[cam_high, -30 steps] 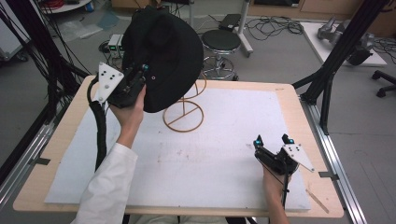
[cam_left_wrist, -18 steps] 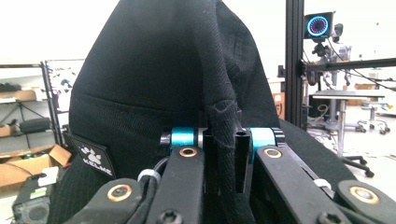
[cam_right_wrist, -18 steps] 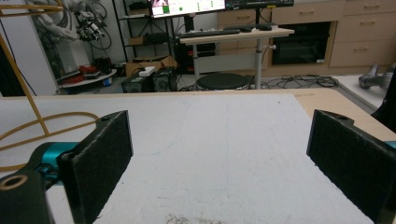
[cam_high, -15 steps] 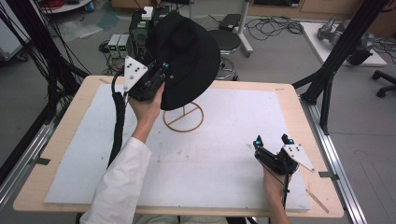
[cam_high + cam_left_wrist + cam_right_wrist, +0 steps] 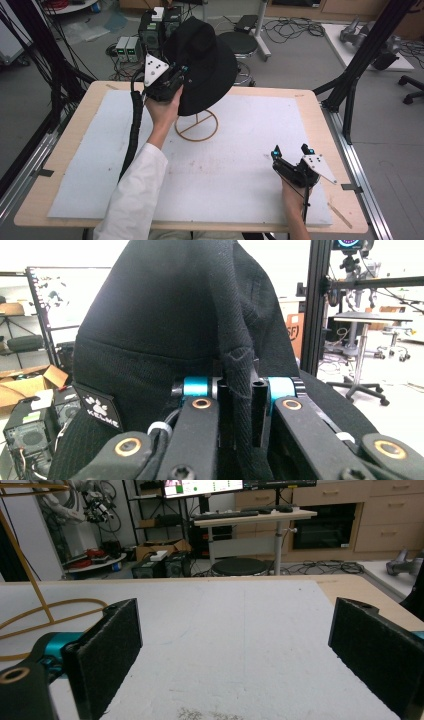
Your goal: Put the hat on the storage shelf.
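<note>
A black bucket hat (image 5: 202, 65) hangs in the air over a gold wire stand (image 5: 196, 126) on the white mat. My left gripper (image 5: 176, 75) is shut on a fold of the hat's brim. In the left gripper view the black fabric (image 5: 180, 325) is pinched between the two jaws, and a small paw label (image 5: 98, 407) shows at the lower left. My right gripper (image 5: 292, 150) rests low near the table's front right, open, with nothing between its pads (image 5: 107, 650). Part of the stand (image 5: 30, 595) shows at the left of the right gripper view.
A white mat (image 5: 235, 165) covers most of the wooden table (image 5: 65, 145). Black frame posts (image 5: 350, 85) rise at both sides. A round stool (image 5: 239, 44), grey boxes (image 5: 128, 49) and cables lie on the floor beyond the far edge.
My left gripper has carried the hat to the right, from left of the stand to above it. The right gripper has stayed where it was.
</note>
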`<state>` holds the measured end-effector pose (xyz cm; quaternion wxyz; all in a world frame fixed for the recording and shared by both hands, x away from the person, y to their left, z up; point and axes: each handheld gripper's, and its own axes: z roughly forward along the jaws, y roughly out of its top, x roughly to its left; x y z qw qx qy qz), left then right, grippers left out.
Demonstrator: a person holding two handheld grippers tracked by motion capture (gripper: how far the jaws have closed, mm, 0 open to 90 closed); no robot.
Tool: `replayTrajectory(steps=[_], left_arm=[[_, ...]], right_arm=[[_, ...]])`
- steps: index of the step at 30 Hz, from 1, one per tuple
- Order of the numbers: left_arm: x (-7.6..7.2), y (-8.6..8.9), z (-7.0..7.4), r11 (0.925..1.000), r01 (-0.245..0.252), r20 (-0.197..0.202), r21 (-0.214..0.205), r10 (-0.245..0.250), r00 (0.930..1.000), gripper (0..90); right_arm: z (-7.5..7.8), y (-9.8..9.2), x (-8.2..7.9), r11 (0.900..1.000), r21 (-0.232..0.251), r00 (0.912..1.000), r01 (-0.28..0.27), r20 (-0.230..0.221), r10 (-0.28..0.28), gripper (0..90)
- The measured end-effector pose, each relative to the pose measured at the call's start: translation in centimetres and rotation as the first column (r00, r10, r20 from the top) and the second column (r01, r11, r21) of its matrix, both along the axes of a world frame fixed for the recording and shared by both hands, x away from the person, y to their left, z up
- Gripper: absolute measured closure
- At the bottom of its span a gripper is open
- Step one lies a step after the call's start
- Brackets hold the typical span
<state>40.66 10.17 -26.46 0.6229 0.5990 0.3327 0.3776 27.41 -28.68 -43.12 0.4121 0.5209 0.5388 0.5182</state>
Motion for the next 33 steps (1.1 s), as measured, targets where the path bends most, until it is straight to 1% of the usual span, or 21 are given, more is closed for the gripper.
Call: replayTrajectory(steps=[3, 6, 10, 14, 18, 19, 22, 26, 30, 31, 33], left_arm=[[0.25, 0.21, -0.02, 0.9999, 0.0, -0.014, -0.015, -0.001, 0.9999, 87.5], [0.39, 0.43, -0.05, 0.9996, 0.012, -0.042, -0.026, -0.013, 0.999, 87.1], [0.47, 0.59, -0.09, 0.9995, 0.028, -0.06, -0.015, -0.029, 0.9978, 86.4], [0.34, 0.45, -0.06, 0.999, 0.044, -0.061, 0.002, -0.044, 0.9972, 84.5], [0.19, 0.05, -0.16, 0.9971, 0.059, -0.062, 0.049, -0.055, 0.9965, 84.6], [0.12, 0.0, -0.15, 0.9969, 0.055, -0.062, 0.057, -0.051, 0.9968, 84.5], [0.11, 0.04, -0.12, 0.9969, 0.058, -0.064, 0.053, -0.055, 0.9964, 84.1], [0.15, 0.09, -0.15, 0.9964, 0.06, -0.072, 0.06, -0.056, 0.9958, 84.2], [0.11, 0.03, -0.15, 0.9956, 0.068, -0.071, 0.065, -0.063, 0.9955, 83.7], [0.13, 0.06, -0.16, 0.9955, 0.074, -0.074, 0.06, -0.069, 0.9949, 82.8], [0.15, 0.16, -0.14, 0.9954, 0.082, -0.081, 0.049, -0.078, 0.9936, 77.1]], right_arm=[[0.0, 0.03, 0.0, 1.0, -0.007, 1.0, -0.002, 0.002, 0.002, 6.0], [0.0, 0.02, -0.01, 1.0, -0.007, 1.0, -0.001, 0.002, 0.001, 6.0], [-0.02, 0.03, 0.03, 1.0, -0.005, 1.0, 0.0, -0.001, 0.0, 6.0], [-0.01, 0.04, 0.02, 1.0, -0.007, 1.0, 0.0, 0.001, 0.0, 6.0], [-0.02, 0.03, 0.05, 1.0, -0.005, 1.0, 0.001, 0.0, -0.001, 6.0], [-0.02, 0.03, 0.05, 1.0, -0.004, 1.0, 0.0, 0.0, 0.0, 6.0], [-0.01, 0.07, 0.04, 1.0, -0.003, 1.0, 0.002, 0.0, -0.002, 6.0], [-0.02, 0.03, 0.05, 1.0, -0.004, 1.0, 0.0, 0.0, 0.0, 6.0], [-0.02, 0.05, 0.05, 1.0, -0.003, 1.0, 0.002, 0.0, -0.002, 6.0], [-0.02, 0.06, 0.05, 1.0, -0.003, 1.0, 0.001, 0.0, -0.001, 6.0], [-0.01, 0.06, 0.05, 1.0, -0.004, 1.0, 0.002, 0.001, -0.002, 6.0]])
